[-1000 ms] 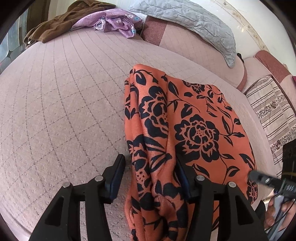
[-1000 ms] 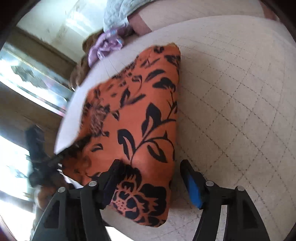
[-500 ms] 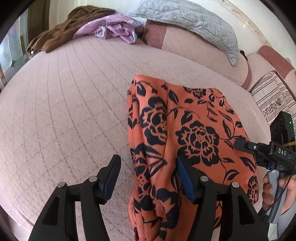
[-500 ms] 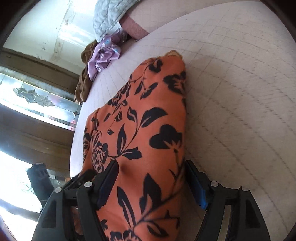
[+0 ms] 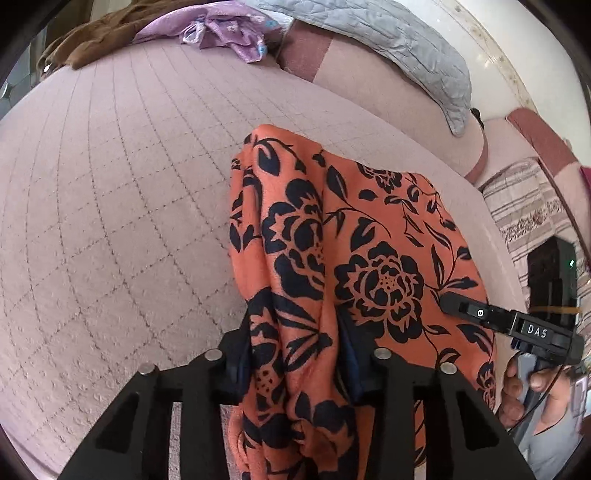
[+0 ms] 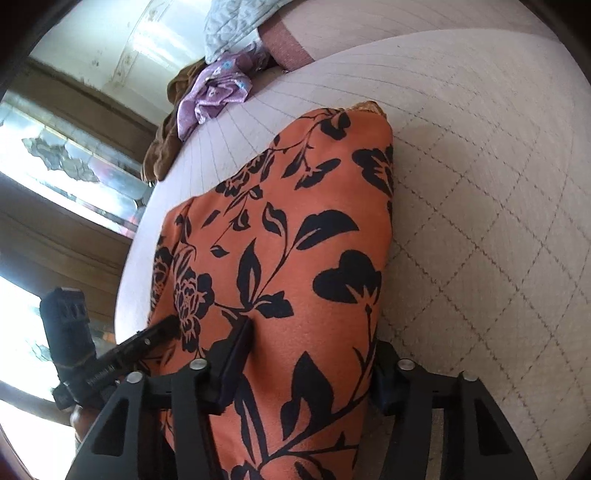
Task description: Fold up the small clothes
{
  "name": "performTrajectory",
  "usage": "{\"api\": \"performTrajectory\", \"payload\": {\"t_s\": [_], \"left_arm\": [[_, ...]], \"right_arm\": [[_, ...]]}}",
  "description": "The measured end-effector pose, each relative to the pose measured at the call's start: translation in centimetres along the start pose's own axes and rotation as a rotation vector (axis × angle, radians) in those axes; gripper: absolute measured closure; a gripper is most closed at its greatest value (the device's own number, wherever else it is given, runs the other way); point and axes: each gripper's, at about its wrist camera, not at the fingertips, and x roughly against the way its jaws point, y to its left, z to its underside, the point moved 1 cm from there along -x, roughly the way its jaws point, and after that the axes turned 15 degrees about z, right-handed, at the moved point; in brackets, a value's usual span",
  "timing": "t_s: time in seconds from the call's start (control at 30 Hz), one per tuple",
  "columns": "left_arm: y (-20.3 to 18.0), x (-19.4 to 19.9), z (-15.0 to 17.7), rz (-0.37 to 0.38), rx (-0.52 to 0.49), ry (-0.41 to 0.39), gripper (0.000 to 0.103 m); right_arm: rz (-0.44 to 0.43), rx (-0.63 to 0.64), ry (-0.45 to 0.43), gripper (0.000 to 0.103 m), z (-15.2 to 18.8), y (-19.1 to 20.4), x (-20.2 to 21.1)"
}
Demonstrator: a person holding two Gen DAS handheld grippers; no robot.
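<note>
Pinching hard, the left gripper [image 5: 295, 354] has its black fingers [image 5: 236, 354] clamped on a bunched, rumpled fold of the orange garment [image 5: 354, 258] at the near edge of the bed [image 5: 110, 221]. The cloth is a soft, matte orange weave printed with bold black roses and leaves, and it gathers into deep vertical creases where the fingers squeeze it. Over on the other side, the right gripper [image 6: 310, 362] is closed on the same garment [image 6: 295, 240] too, its fingers [image 6: 236, 350] pressed into a thicker, smoother roll of fabric that bulges out between them. From the left wrist view, the right gripper [image 5: 495, 317] shows as a slim black bar lying against the garment's right-hand edge, with a bare hand [image 5: 517, 384] wrapped around its handle.

The garment lies lengthways from the bed's near edge toward its middle, folded into a long panel with a rounded far end. Beneath it, the bedcover is a pale pink quilt stitched in a diamond grid, slightly nubbly. Up at the far edge of the bed there is a crumpled purple floral cloth [image 5: 229, 33] next to a heap of brown fabric [image 5: 92, 44], and a grey quilted pillow [image 5: 388, 40] leans against the padded pink headboard [image 5: 369, 96]. A striped cushion [image 5: 532, 206] sits off the bed's right side.
</note>
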Motion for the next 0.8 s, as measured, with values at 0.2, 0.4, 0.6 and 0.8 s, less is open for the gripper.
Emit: {"api": "performTrajectory", "payload": {"t_s": [0.2,0.4,0.6,0.8], "left_arm": [[-1.1,0.5,0.1,-0.032,-0.024,-0.008,0.074],[-4.1,2.3,-0.3,-0.020,-0.069,-0.047,0.075],[-8.8,2.4,-1.7,0.018,-0.166,-0.087,0.076],[-12.0,1.9,-4.7,0.046,-0.246,-0.130,0.076]], "right_arm": [[0.041,0.058,-0.024,0.057,-0.1,1.3,1.1],[0.026,0.092,-0.075,0.062,-0.2,1.2,3.5],[0.032,0.069,-0.162,0.062,-1.3,-1.9,8.0],[0.081,0.061,-0.274,0.062,-4.2,-5.3,13.0]]}}
